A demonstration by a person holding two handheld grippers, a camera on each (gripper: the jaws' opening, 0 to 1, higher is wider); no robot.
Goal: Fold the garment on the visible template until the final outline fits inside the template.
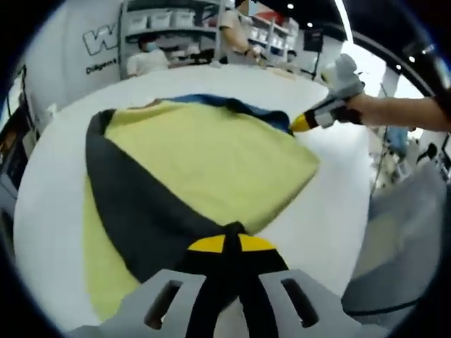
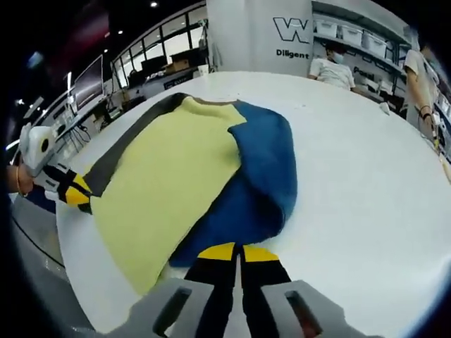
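So the garment point(image 1: 211, 162) is lying spread out flat on the white bench point(image 1: 331, 211), yellow-green side up with a dark grey band running along one edge and a blue layer peeking out at the far side. In the right gripper view the blue part point(image 2: 264, 169) is way more obvious, it bulges out from under the yellow panel on the side nearest that camera.

Left hand-held gripper point(image 1: 232, 243) has its yellow-tipped jaws pressed together right on the near corner of the garment, where the grey band comes to a point. Looks pinched on the cloth. You can also spot it in the right gripper view point(image 2: 79, 195) at the far-left corner of the cloth, with a hand behind it.

Right hand-held gripper point(image 2: 238, 251) is at the blue hem, jaws together with only a sliver between them, sitting on the edge of the fabric. From the left gripper view point(image 1: 301, 123) its yellow tip touches the blue corner, an arm point(image 1: 398, 111) reaching in behind it.

Background has people point(image 2: 331, 70) at shelves point(image 1: 169, 21).
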